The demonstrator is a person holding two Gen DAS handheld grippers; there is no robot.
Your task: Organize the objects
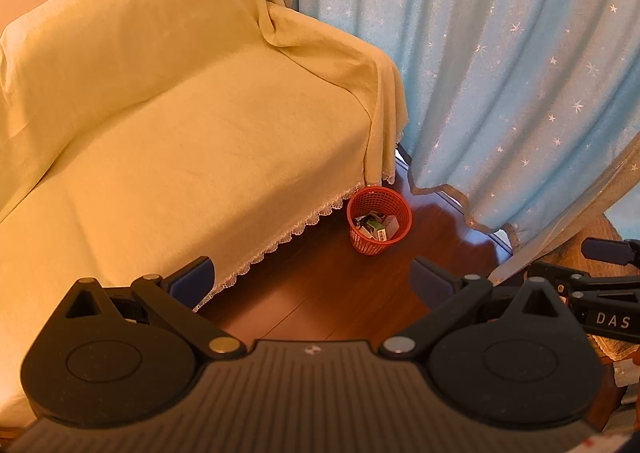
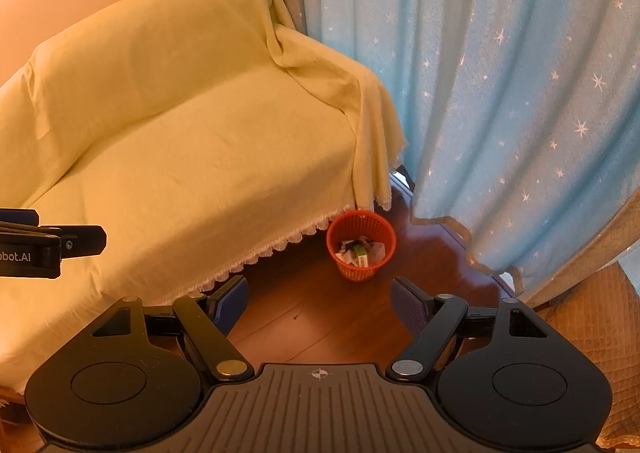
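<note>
Yellow-draped sofa (image 1: pixel 192 125) on wood floor (image 1: pixel 320 305) — blue starred curtains (image 1: pixel 500 73) beside.

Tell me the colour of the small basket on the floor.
Orange-red mesh basket; the right wrist view shows it best.

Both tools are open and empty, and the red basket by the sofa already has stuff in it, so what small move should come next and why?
Probably pan both tools away to look for anything left to tidy. The left tool and right tool hold nothing, the red basket on the wood floor already holds small boxes, and the covered sofa shows no loose items.
</note>
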